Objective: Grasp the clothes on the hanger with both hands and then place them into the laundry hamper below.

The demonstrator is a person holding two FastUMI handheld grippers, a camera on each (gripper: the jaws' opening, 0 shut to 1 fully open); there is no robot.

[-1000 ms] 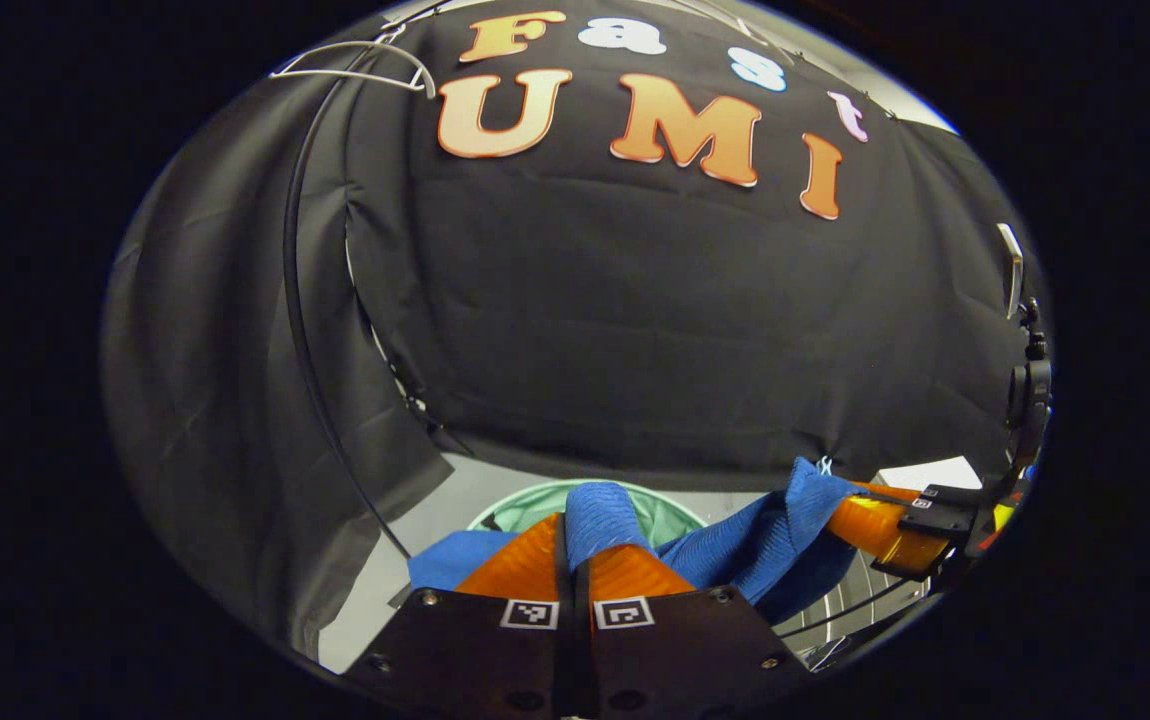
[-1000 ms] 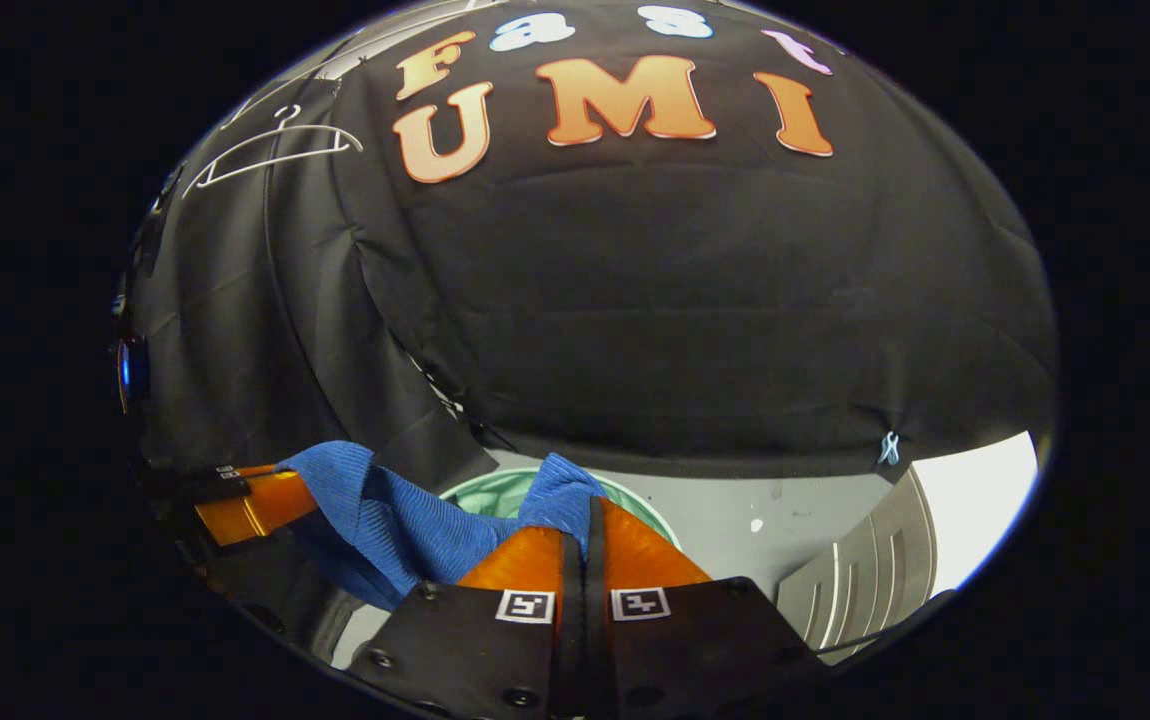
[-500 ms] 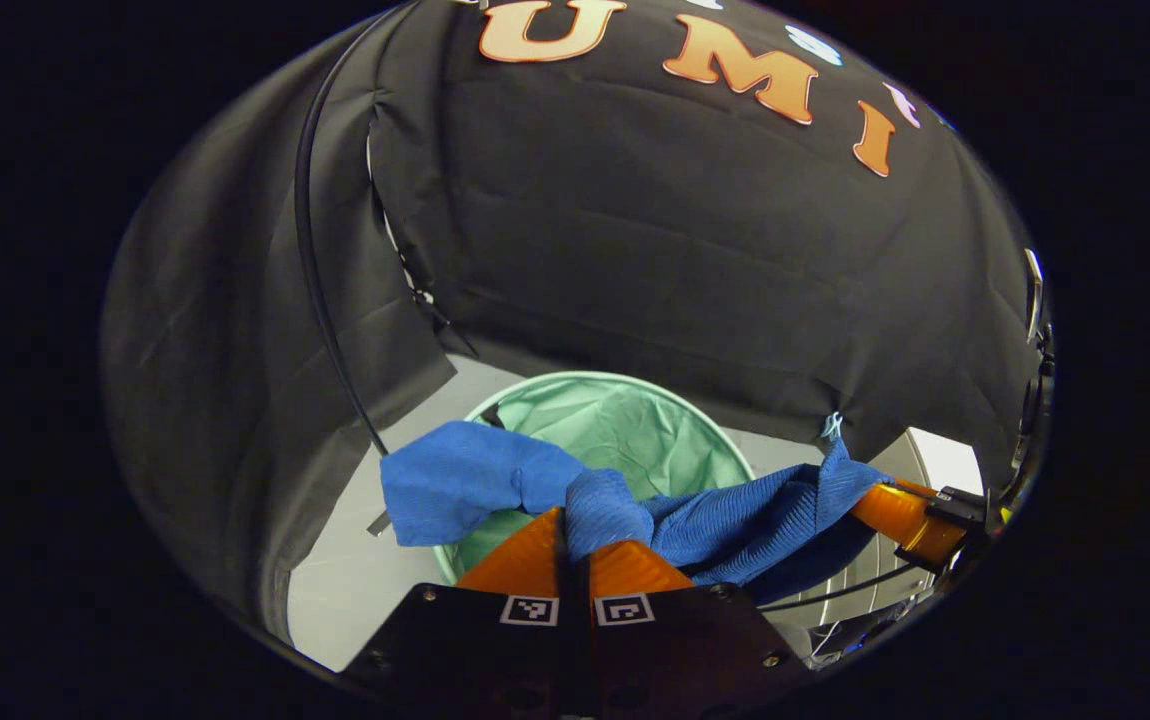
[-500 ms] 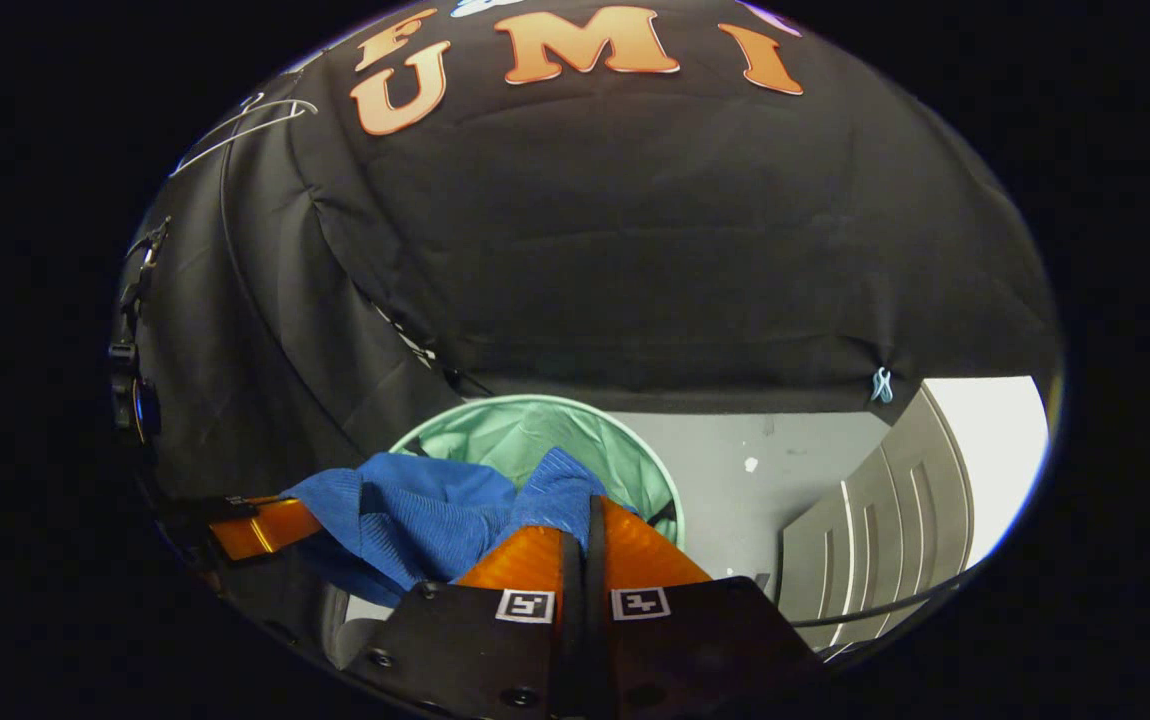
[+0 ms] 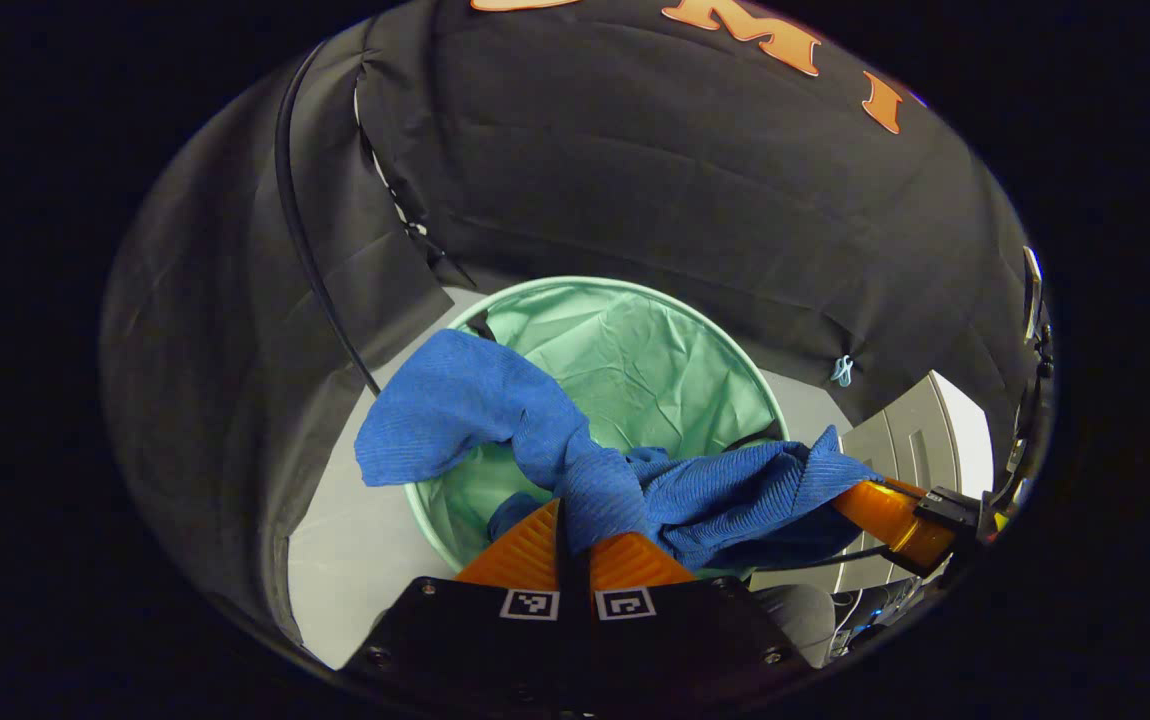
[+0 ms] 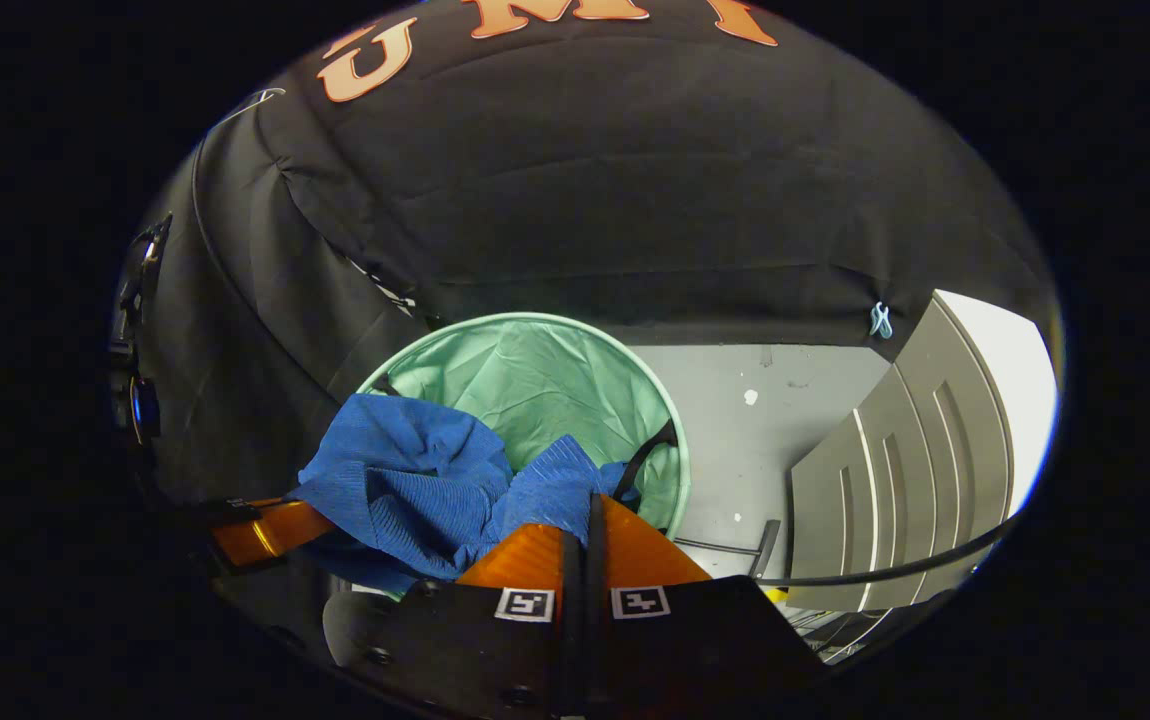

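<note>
The garment (image 5: 495,410), a blue ribbed cloth, is held between both grippers above the hamper (image 5: 635,340). In the left gripper view, the left gripper (image 5: 572,505) is seen closed, with both fingers pressed on a bunched fold of the garment at their tips. From that fold, one end of the cloth is spread up and to the left, over the hamper's near rim and partly past it above the floor (image 5: 355,540). The other end runs to the right, where it is pinched at the tip of the right gripper (image 5: 850,490).

In the right gripper view, the right gripper (image 6: 587,500) is likewise closed on a fold of the garment (image 6: 405,480). The cloth is bunched to the left of its fingers, towards the left gripper (image 6: 285,522), and overlaps the near left part of the hamper (image 6: 535,380).

The hamper is a round green fabric bin, standing open on the grey floor against the black wall (image 5: 685,200). Its interior is seen creased. A grey panelled cabinet (image 6: 895,470) stands to its right, and a black cable (image 6: 895,572) is seen across the cabinet's lower part.
</note>
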